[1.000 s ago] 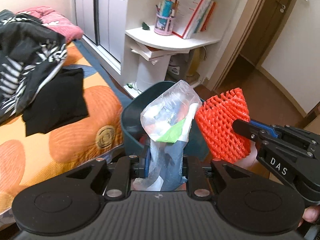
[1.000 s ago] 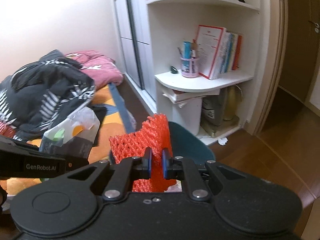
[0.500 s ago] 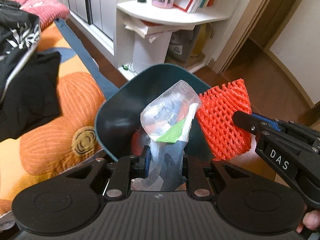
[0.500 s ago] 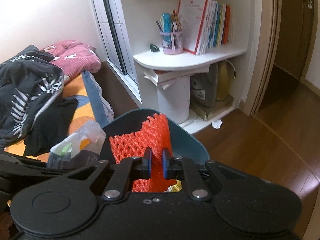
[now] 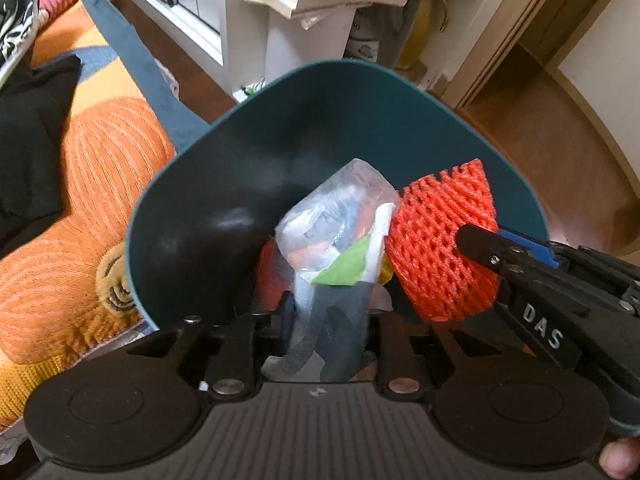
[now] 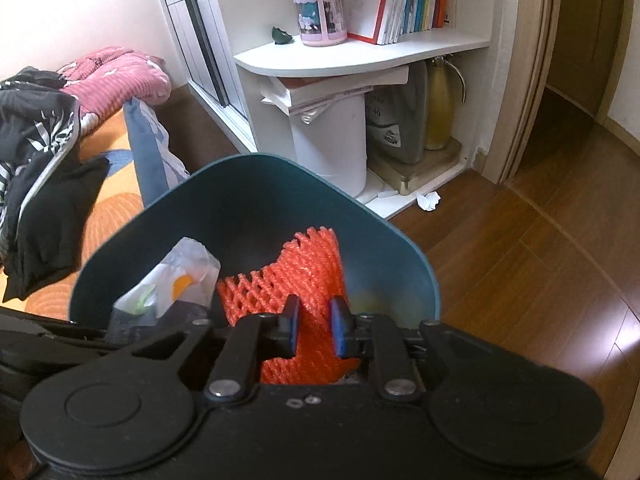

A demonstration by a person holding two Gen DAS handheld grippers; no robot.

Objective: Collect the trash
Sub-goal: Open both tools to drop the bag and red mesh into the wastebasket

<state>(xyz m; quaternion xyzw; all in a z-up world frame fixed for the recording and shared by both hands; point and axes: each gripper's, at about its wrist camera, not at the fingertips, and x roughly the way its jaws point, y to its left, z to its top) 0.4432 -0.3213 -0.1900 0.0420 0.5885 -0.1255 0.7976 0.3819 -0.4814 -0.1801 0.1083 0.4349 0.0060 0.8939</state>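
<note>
A teal trash bin [image 5: 348, 65] [image 6: 248, 158] stands right below both grippers, with some trash at its bottom. My left gripper [image 5: 330, 320] points down into it, and its jaws are opening. A clear plastic bag [image 5: 340, 232] [image 6: 180, 280] of scraps still stands between its fingers, with a small gap at the pads. My right gripper [image 6: 315, 330] [image 5: 492, 240] is beside it over the bin's right half, its jaws opening too. An orange foam net [image 6: 296, 276] [image 5: 440, 248] sits between its blue pads, which stand clear of it.
A bed with an orange cover [image 5: 100, 184] and black clothes [image 5: 28, 128] lies left of the bin. Behind it stands a white shelf [image 6: 360, 56] with books, above a white container [image 6: 332, 140]. A crumpled paper [image 6: 428, 200] lies on the wood floor [image 6: 520, 260].
Both grippers have sunk toward the bin's mouth with the bag and the net. Their jaws, shut on these before, now stand wider apart.
</note>
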